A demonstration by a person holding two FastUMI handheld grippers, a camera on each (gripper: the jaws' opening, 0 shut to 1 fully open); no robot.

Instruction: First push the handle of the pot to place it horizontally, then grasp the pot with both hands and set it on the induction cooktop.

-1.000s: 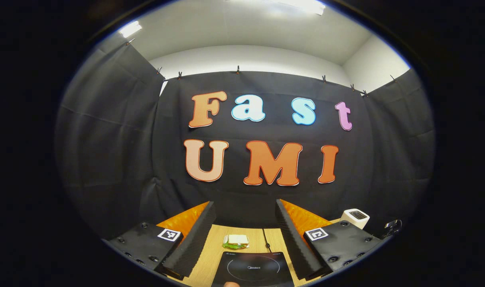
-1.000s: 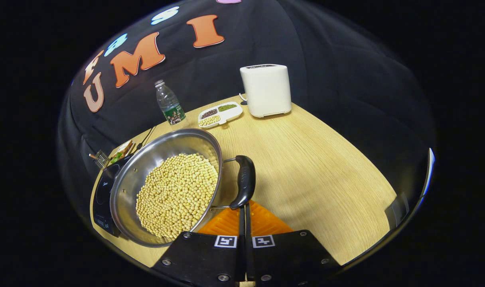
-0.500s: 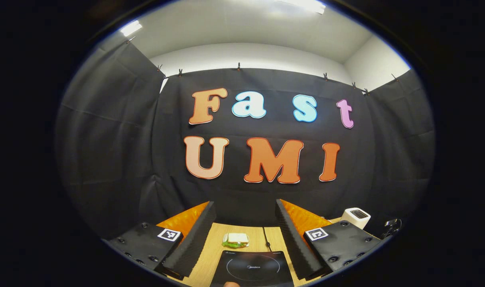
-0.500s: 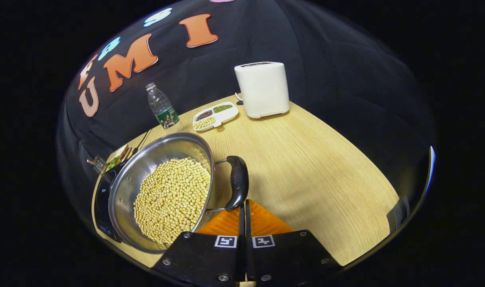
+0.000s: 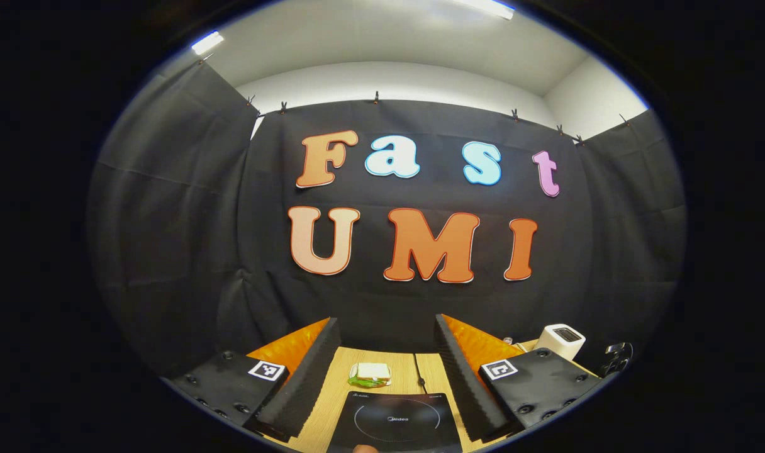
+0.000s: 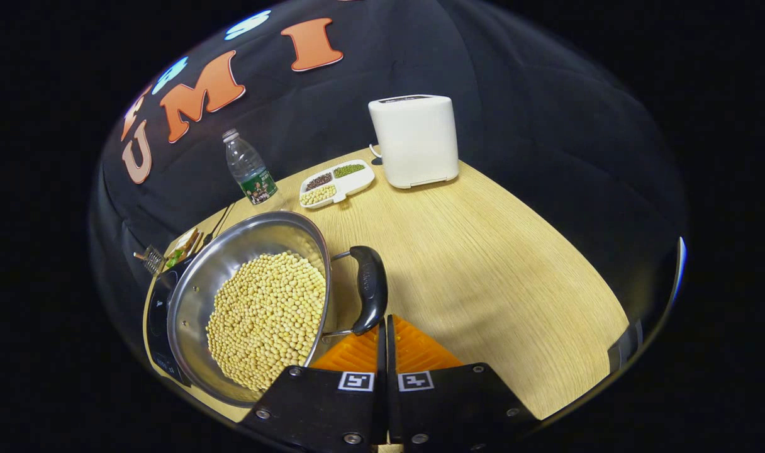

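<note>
Two grippers are at work over the wooden table (image 6: 483,251). On the left, the left gripper (image 5: 385,343) is held level with its fingers spread wide apart, gripping nothing; between them, down on the table, lies the black induction cooktop (image 5: 395,423), and just beyond it a small plate with a sandwich (image 5: 370,374). A white appliance (image 5: 562,340) stands off to its right. In the right gripper view, the steel pot (image 6: 250,308), heaped with pale beans (image 6: 266,318), sits partly over the cooktop's edge. Behind it stand a water bottle (image 6: 247,168) and a divided dish of beans (image 6: 336,182), with the white appliance farther right. The pot's black side handle (image 6: 370,289) faces the right gripper (image 6: 382,324), whose fingers are pressed together, tips just at the handle's lower end.
</note>
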